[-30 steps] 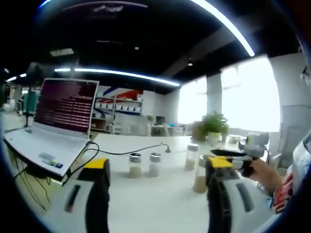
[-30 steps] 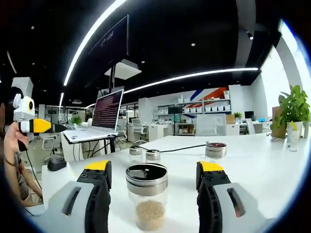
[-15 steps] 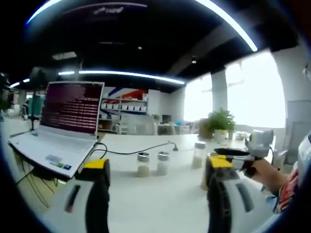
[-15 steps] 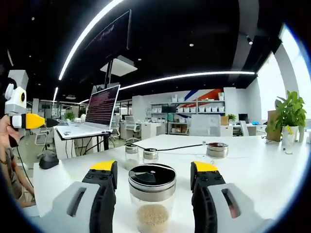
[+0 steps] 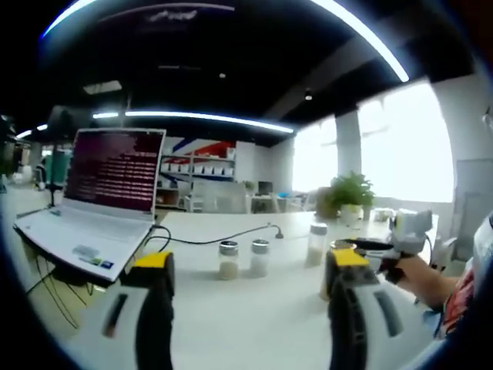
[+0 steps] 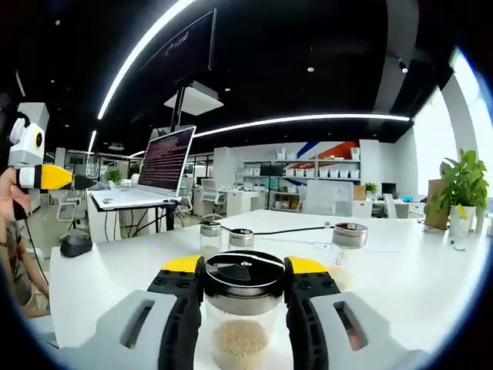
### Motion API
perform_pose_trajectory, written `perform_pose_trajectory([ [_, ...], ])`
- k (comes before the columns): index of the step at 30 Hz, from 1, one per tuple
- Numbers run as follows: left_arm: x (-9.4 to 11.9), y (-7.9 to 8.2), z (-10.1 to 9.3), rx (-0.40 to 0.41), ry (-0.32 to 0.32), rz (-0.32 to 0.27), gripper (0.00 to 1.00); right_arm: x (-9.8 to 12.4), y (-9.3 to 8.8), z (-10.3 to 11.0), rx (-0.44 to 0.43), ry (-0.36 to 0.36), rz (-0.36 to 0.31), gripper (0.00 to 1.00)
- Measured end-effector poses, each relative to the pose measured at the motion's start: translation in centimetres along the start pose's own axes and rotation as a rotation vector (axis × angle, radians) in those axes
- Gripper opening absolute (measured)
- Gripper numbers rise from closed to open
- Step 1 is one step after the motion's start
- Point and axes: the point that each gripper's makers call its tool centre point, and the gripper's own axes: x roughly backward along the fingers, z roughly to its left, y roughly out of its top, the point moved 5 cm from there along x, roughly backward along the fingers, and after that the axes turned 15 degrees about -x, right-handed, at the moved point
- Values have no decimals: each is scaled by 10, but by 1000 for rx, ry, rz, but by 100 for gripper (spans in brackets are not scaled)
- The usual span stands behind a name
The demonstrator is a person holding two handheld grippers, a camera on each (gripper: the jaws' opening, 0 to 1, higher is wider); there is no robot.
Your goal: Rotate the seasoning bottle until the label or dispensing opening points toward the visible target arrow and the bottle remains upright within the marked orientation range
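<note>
An open-plan office with a dark ceiling, long strip lights and bright windows surrounds a long white surface (image 6: 400, 262). On it stand several small glass jars with metal lids, an open laptop (image 5: 92, 208) at the far left, a black cable (image 5: 216, 239) and a potted plant (image 5: 347, 196) toward the far right.

In the right gripper view, the right tongs (image 6: 243, 281) are narrowed around the nearest seasoning bottle (image 6: 243, 316), a clear jar of pale grains with a black dispensing lid. Both yellow-tipped jaws sit against the lid's sides, so it appears gripped, probably so it can be turned upright on the spot. The bottle stands upright on the surface, close to the near edge. No target arrow can be made out. These tongs are held level, pointing across the surface.

Two smaller jars (image 6: 223, 235) stand together further away, and another jar (image 6: 349, 235) sits to the right.

In the left gripper view, the left tongs (image 5: 250, 266) are spread wide and hold nothing, raised above the surface, apparently kept out of the way. In the right gripper view they show at the far left in a person's hand (image 6: 9, 204).
</note>
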Motion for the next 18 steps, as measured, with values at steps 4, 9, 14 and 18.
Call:
perform_pose_trajectory([
  [4, 0, 1, 0, 14, -7, -7, 85, -1, -1, -1, 5, 21, -4, 40],
  [9, 0, 2, -2, 6, -9, -6, 85, -1, 0, 0, -10, 31, -8, 40],
  [14, 1, 2, -3, 10, -15, -8, 85, 0, -1, 0, -14, 33, -18, 40],
  [18, 2, 3, -2, 11, -11, -10, 85, 0, -1, 0, -18, 39, -16, 40],
])
